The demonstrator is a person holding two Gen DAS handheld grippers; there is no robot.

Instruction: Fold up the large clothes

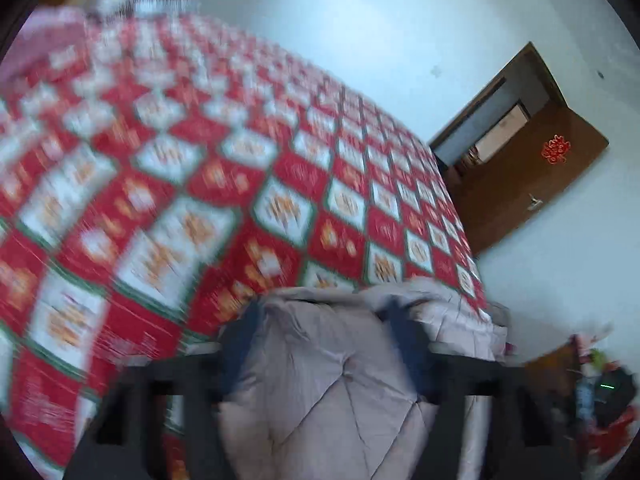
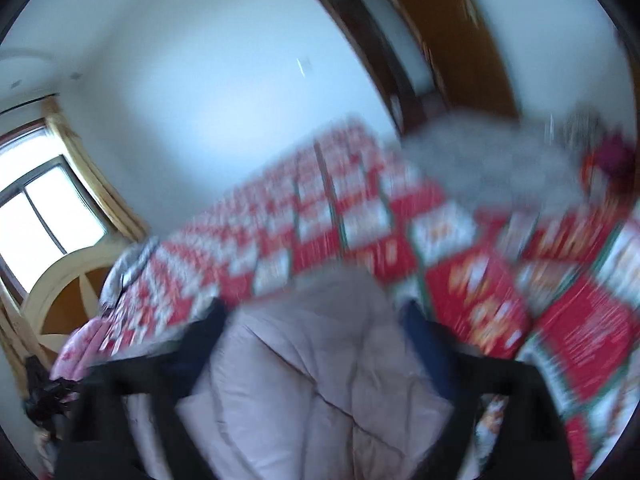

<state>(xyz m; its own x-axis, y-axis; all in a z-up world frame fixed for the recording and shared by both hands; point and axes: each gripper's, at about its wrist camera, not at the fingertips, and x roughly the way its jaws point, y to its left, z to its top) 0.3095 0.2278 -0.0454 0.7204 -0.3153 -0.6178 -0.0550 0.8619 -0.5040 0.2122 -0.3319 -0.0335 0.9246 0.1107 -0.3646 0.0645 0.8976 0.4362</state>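
Both views are smeared with motion blur, so fine detail is hard to make out. The pale grey-pink quilted garment (image 1: 320, 364) (a padded coat, by its stitched panels) lies on the bed, on top of the red, white and green patterned bedspread (image 1: 192, 184). In the left wrist view the left hand-held gripper (image 1: 324, 328) stands with its jaws wide apart, dark blue pads on either side of a puffy fold of the garment; the fabric bulges up between them, but the pads do not seem to squeeze it. In the right wrist view the right hand-held gripper (image 2: 316, 320) is likewise spread wide, with the garment (image 2: 312, 368) filling the gap between its jaws, and I cannot see either pad biting into the cloth. Further along the bed in that view sits another blurred grey mass (image 2: 492, 160), perhaps more of the same garment; I cannot tell.

Beyond the bed is a plain white wall (image 1: 380, 20). A brown wooden door (image 1: 532, 176) stands open, with a red ornament (image 1: 555, 149) on it. The right wrist view also shows a bright window (image 2: 44, 208) with a yellowish curtain beside it, and a curved headboard (image 2: 68, 284) at that end of the bed.
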